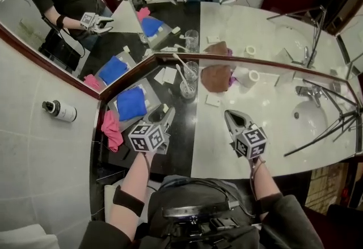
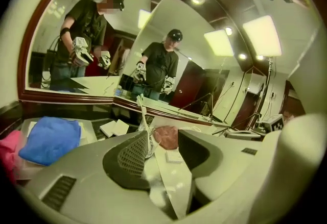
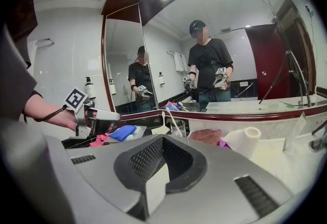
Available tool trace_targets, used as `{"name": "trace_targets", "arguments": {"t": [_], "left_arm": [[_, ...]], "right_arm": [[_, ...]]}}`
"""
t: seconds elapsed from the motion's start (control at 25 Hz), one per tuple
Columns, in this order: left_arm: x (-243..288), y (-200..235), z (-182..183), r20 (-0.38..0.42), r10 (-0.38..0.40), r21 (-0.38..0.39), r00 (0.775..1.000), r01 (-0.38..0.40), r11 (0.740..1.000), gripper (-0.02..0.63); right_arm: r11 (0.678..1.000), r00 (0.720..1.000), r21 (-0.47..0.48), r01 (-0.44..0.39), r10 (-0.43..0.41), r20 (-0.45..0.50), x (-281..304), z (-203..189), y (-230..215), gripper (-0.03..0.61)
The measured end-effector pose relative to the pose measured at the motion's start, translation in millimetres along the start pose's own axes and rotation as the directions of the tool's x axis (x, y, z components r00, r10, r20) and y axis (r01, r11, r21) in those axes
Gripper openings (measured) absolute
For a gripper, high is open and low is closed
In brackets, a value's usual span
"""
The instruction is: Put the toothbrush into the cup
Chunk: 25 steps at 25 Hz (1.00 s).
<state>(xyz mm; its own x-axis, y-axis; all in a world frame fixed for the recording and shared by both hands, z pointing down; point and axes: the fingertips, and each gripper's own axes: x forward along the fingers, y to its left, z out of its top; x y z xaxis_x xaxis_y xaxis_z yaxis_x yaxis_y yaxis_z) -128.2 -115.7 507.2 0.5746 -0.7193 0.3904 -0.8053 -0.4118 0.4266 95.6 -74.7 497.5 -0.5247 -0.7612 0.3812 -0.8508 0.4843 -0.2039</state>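
A clear glass cup (image 1: 188,89) stands on the dark counter by the mirror corner, with a white toothbrush (image 1: 182,76) upright in it. In the left gripper view the toothbrush (image 2: 142,113) rises just past the left jaw, and the cup is mostly hidden behind that jaw. My left gripper (image 1: 168,115) is short of the cup, open, with nothing between its jaws (image 2: 161,141). My right gripper (image 1: 231,119) hovers over the white counter to the right, shut and empty (image 3: 163,142). The right gripper view shows the cup (image 3: 179,128) beyond the jaws.
A blue cloth (image 1: 131,103) lies on a tray and a pink cloth (image 1: 112,129) beside it, left of my left gripper. A brown cloth (image 1: 216,76), a paper roll (image 1: 250,78) and a small white packet (image 1: 212,100) lie right of the cup. The basin (image 1: 311,118) and tap (image 1: 306,92) are far right.
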Motion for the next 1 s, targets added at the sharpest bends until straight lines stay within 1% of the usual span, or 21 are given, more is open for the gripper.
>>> {"name": "trace_targets", "arguments": {"t": [0.16,0.4,0.52,0.64,0.76,0.84,1.0], "left_arm": [[40,10,13,-0.027,-0.072,-0.066,0.997,0.07,0.995,0.204],[99,39,25,-0.066,-0.154,-0.159,0.986,0.142,0.977,0.227],[126,55,22,-0.087,-0.169,-0.201,0.982,0.149,0.968,0.227],[149,62,16,-0.105,-0.182,-0.246,0.978,0.152,0.957,0.227],[164,67,8,-0.129,-0.181,-0.268,0.975,0.141,0.953,0.227],[172,69,7,-0.124,-0.177,-0.292,0.976,0.135,0.947,0.227],[184,71,5,-0.133,-0.177,-0.296,0.975,0.132,0.946,0.225]], "right_arm": [[0.999,0.999,0.027,0.028,-0.027,-0.024,4,-9,2,0.02],[0.991,0.994,0.085,0.108,-0.105,-0.039,13,-29,0,0.02],[0.984,0.99,0.115,0.136,-0.133,-0.035,14,-39,-1,0.02],[0.98,0.988,0.125,0.154,-0.149,-0.048,14,-48,-3,0.02],[0.977,0.986,0.138,0.161,-0.153,-0.066,12,-59,-2,0.02],[0.974,0.982,0.142,0.179,-0.168,-0.082,8,-64,-4,0.02],[0.967,0.977,0.151,0.206,-0.196,-0.082,0,-71,-11,0.02]]}}
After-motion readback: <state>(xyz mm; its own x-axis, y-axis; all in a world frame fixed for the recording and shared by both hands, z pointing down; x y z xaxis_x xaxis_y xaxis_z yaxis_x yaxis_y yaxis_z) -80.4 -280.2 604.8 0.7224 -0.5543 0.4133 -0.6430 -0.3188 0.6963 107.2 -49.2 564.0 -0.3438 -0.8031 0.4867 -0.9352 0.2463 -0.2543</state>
